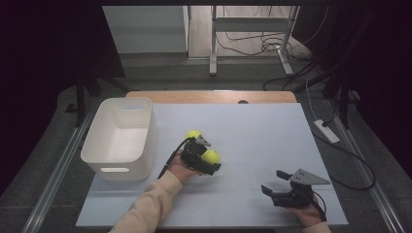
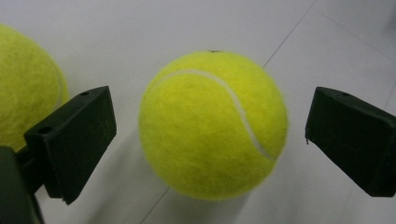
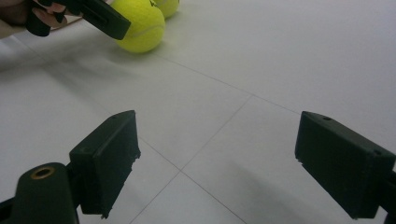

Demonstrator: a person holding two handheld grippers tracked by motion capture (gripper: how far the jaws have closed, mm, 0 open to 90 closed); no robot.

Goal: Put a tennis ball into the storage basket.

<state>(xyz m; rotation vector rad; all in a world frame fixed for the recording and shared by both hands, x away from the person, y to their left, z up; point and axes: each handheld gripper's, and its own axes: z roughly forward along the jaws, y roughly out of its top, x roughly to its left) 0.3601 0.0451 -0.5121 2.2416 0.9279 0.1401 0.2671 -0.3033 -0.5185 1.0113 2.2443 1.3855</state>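
Tennis ball (image 2: pixel 212 123) was seen squarely between the jaws of the left gripper (image 2: pixel 210 140) in the left gripper view, with a clear gap on either side; the jaws were spread wider than the ball and nothing was yet held. It rested on the pale table top (image 2: pixel 140 28), near the middle of the table in the high view (image 1: pixel 212 156). It was judged to be light, with a felt nap that should give the pads good friction, and a springy shell that would yield a little under pressure and not be harmed by it. Being round, it was likely to roll away or squirt out if pinched off-centre, so hold was best taken across its widest girth, with the pads level and opposite each other. A white curved seam was seen on the felt; no brand or lettering could be read on it.

A second tennis ball (image 2: pixel 25 84) lay just beside the left jaw, close enough to be nudged as the jaws closed. The white bin (image 1: pixel 119 138) stood at the left of the table, near the left gripper. The right gripper (image 3: pixel 219 163) was held well apart from both balls, low over bare table, its jaws wide apart and with nothing between them
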